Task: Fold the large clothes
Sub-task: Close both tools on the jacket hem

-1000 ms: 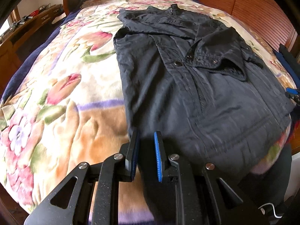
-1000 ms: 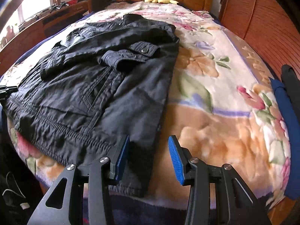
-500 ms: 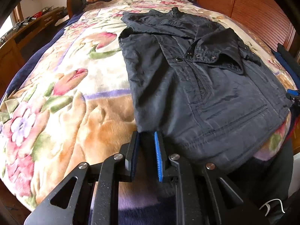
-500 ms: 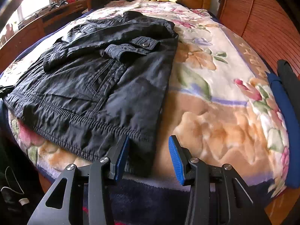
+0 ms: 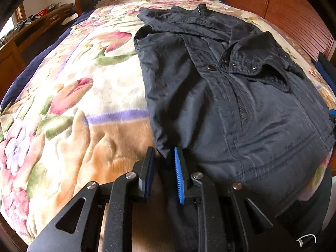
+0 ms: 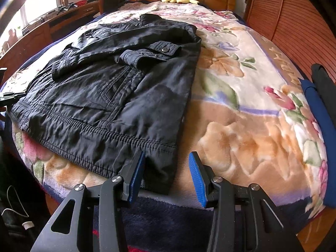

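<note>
A dark jacket (image 5: 220, 96) lies spread on the flowered blanket (image 5: 69, 105), filling the centre-right of the left view. The left tongs (image 5: 163, 157) stand narrowly parted at its near corner (grip unclear). The right tongs (image 6: 167, 159) gape wide over the hem corner, holding nothing.

The left gripper (image 5: 163, 172) points forward with its fingers (image 5: 179, 180) a narrow gap apart. The right gripper (image 6: 167, 176) also points forward, fingers (image 6: 197, 180) spread wide and gripping nothing.
</note>
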A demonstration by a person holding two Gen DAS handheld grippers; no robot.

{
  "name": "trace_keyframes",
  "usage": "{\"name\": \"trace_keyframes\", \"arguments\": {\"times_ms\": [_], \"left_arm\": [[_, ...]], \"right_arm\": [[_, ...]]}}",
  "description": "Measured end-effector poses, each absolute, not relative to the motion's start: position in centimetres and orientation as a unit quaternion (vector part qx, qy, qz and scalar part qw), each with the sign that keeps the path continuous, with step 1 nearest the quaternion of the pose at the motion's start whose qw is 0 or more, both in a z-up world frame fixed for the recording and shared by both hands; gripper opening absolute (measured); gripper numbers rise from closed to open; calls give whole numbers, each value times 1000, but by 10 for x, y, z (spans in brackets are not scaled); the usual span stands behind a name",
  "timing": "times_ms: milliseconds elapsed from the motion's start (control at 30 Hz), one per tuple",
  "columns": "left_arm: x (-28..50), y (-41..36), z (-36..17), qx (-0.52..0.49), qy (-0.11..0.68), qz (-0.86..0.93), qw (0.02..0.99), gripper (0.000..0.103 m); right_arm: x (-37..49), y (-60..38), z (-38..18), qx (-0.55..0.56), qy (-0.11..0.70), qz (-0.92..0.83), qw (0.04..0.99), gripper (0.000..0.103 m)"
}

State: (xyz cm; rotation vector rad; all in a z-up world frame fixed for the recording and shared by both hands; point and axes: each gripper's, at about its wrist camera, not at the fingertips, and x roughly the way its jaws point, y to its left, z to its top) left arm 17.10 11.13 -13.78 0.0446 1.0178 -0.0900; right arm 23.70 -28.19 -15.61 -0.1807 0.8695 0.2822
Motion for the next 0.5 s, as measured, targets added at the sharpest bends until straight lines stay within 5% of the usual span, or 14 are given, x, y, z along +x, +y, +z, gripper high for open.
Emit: {"name": "trace_keyframes", "arguments": {"times_ms": [433, 500], "left_arm": [[153, 99, -126, 42, 489, -28, 871, 21], [143, 97, -122, 40, 485, -25, 873, 21]], "right_arm": [[251, -290, -164, -46, 444, 160, 881, 44], [251, -287, -164, -47, 449, 172, 875, 36]]}}
